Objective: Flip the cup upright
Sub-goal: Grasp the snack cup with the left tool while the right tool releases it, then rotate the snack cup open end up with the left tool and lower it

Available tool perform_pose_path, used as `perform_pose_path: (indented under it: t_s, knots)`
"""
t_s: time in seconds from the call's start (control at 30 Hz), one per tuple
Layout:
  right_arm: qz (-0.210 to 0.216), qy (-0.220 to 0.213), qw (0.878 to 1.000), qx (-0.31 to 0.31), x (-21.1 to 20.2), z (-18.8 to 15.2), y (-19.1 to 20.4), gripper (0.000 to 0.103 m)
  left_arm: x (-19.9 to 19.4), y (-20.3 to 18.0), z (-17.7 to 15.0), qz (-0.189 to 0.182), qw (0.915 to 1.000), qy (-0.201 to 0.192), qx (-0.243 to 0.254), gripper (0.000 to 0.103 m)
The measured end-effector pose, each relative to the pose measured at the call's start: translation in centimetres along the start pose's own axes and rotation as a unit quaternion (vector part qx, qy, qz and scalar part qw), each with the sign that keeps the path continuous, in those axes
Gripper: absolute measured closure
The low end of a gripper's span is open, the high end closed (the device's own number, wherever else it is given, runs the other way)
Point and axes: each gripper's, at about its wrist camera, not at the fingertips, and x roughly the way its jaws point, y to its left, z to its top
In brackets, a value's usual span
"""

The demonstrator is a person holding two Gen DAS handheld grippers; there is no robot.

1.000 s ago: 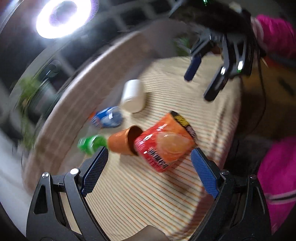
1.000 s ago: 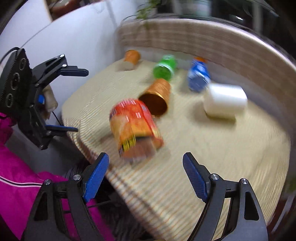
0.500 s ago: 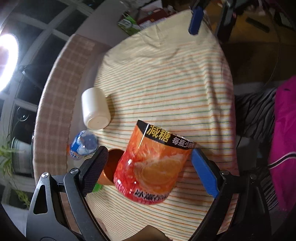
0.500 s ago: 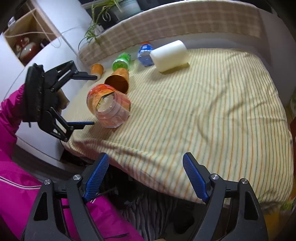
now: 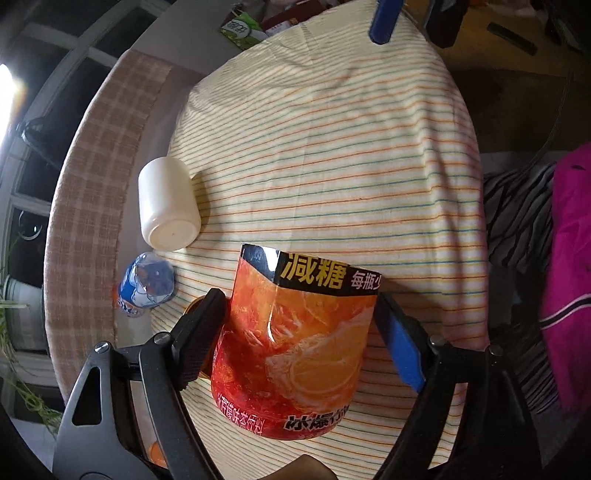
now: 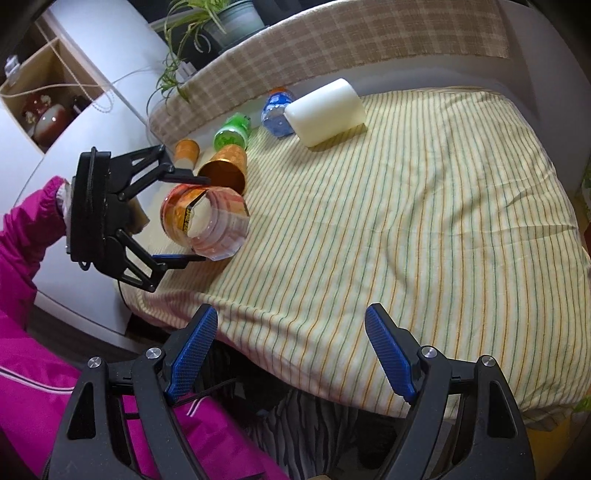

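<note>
On the striped tablecloth (image 6: 406, 206), left gripper (image 5: 295, 332) pinching the orange-labelled cup (image 5: 295, 350); right gripper (image 6: 291, 350) spread, empty.

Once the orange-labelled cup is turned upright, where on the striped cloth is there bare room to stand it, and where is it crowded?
Bare: the wide stretch of striped cloth between the orange-labelled cup and the far-side edge, below the white cup.

Crowded: the back-left corner, with the copper cup, green bottle and blue bottle lying close together.

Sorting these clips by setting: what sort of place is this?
Probably a home living room: a striped tablecloth on the table, a potted plant behind it, and a shelf nook with a ceramic pot.
</note>
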Motion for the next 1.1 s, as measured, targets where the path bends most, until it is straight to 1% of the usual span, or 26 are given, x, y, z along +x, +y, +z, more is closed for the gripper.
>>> perform_pose_path:
  t_s: [0.13, 0.23, 0.33, 0.43, 0.57, 0.67, 0.7, 0.73, 0.87, 0.97, 1.03, 1.07, 1.1]
  knots:
    - [-0.004, -0.002, 1.0, 0.007, 0.0, 0.0, -0.3, 0.021, -0.4, 1.0, -0.3, -0.002, 0.9989, -0.014, -0.045, 0.019]
    - [-0.005, -0.003, 1.0, 0.009, 0.0, -0.2, -0.4, 0.021, -1.1, 2.0, -0.7, -0.006, 0.9951, -0.033, -0.093, 0.019]
    - [-0.004, -0.004, 1.0, 0.008, 0.0, -0.1, -0.1, 0.021, -2.0, 2.9, -1.3, -0.008, 0.9862, -0.059, -0.155, 0.02]
    - [-0.004, -0.005, 1.0, 0.005, 0.0, 0.0, 0.2, 0.021, -2.7, 3.6, -2.1, -0.011, 0.9736, -0.083, -0.212, 0.02]
    - [0.001, -0.009, 1.0, 0.003, 0.2, 0.3, 0.8, 0.021, -3.4, 3.9, -3.5, -0.005, 0.9513, -0.116, -0.286, 0.021]
    - [0.005, -0.012, 1.0, 0.0, 0.3, 0.5, 1.2, 0.021, -3.6, 3.9, -4.6, -0.008, 0.9284, -0.138, -0.345, 0.021]
    - [0.008, -0.013, 1.0, -0.002, 0.3, 0.5, 1.5, 0.021, -3.7, 3.8, -4.9, -0.008, 0.9222, -0.145, -0.359, 0.021]
    - [0.01, -0.014, 1.0, -0.003, 0.3, 0.6, 1.7, 0.021, -3.7, 3.8, -5.1, -0.006, 0.9178, -0.149, -0.368, 0.021]
    - [0.008, -0.018, 1.0, -0.013, 0.4, 0.9, 2.7, 0.021, -4.3, 3.8, -6.0, -0.002, 0.8848, -0.18, -0.43, 0.021]
    - [0.011, -0.021, 1.0, -0.015, 0.4, 1.0, 3.2, 0.021, -4.4, 3.9, -6.4, 0.005, 0.8626, -0.201, -0.464, 0.021]
    - [0.014, -0.023, 1.0, -0.013, 0.5, 1.0, 3.5, 0.021, -4.3, 3.9, -6.9, 0.008, 0.8456, -0.213, -0.49, 0.021]
    - [0.015, -0.025, 0.999, -0.014, 0.5, 1.1, 3.6, 0.021, -4.2, 4.0, -7.1, 0.006, 0.8384, -0.216, -0.5, 0.021]
    - [0.014, -0.027, 0.999, -0.015, 0.5, 1.1, 3.8, 0.021, -4.0, 4.0, -7.3, 0.006, 0.8345, -0.217, -0.506, 0.021]
